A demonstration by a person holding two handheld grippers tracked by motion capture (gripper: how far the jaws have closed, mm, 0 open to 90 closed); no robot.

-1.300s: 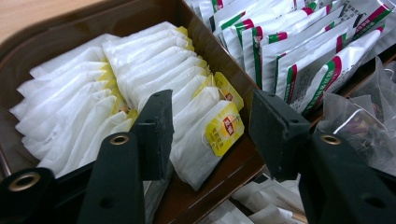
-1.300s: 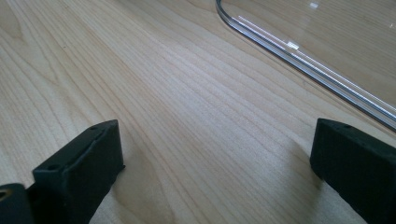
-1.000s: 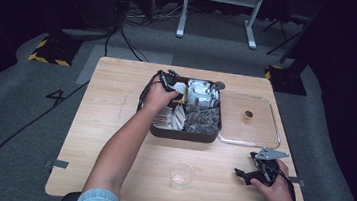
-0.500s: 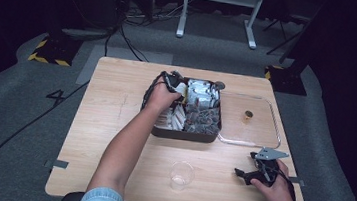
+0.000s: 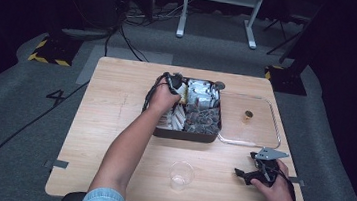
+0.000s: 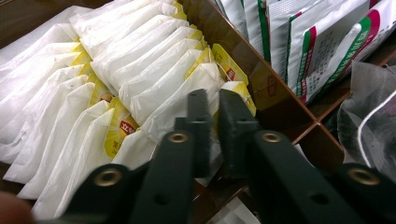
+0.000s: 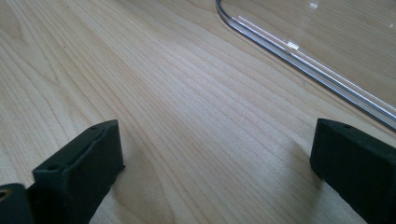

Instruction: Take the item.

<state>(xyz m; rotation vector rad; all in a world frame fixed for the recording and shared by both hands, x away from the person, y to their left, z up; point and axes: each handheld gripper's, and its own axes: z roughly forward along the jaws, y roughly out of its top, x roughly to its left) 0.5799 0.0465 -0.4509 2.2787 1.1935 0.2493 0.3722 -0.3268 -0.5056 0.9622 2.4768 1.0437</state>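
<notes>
Tea-bag sachets of white paper with yellow printed ends [image 6: 140, 88] stand in a packed row in the left compartment of the dark brown divided box [image 5: 185, 134] at the far middle of the pale wooden desk [image 5: 113, 124]; the one in hand is the sachet nearest the wooden divider [image 6: 187, 112]. Left tongs [image 6: 212, 100] have just been closing and now pinch that sachet's upper edge, jaws nearly together with the paper between them. Sachets lie with long axes running away from the camera, leaning like file cards, so the gripped one comes free along its own length, upward out of the row (my judgement: a straight lift, not a sideways drag, or neighbours follow). In the high view the left hand [image 5: 164, 96] reaches over the box; the right tongs [image 5: 254, 174] rest near the desk's near right corner, well apart from the box, jaws wide apart with bare wood between them and nothing held. A clear plastic cup [image 5: 180, 174] stands at the near middle, closer to the right hand than to the left. A clear plastic lid [image 5: 273, 135] lies just right of the box. Hard to make out: how deep the grip sits, since the jaws cover the sachet's edge; whether a second sachet is caught with it; contents of the box's grey packets [image 5: 202, 90] at this size.
</notes>
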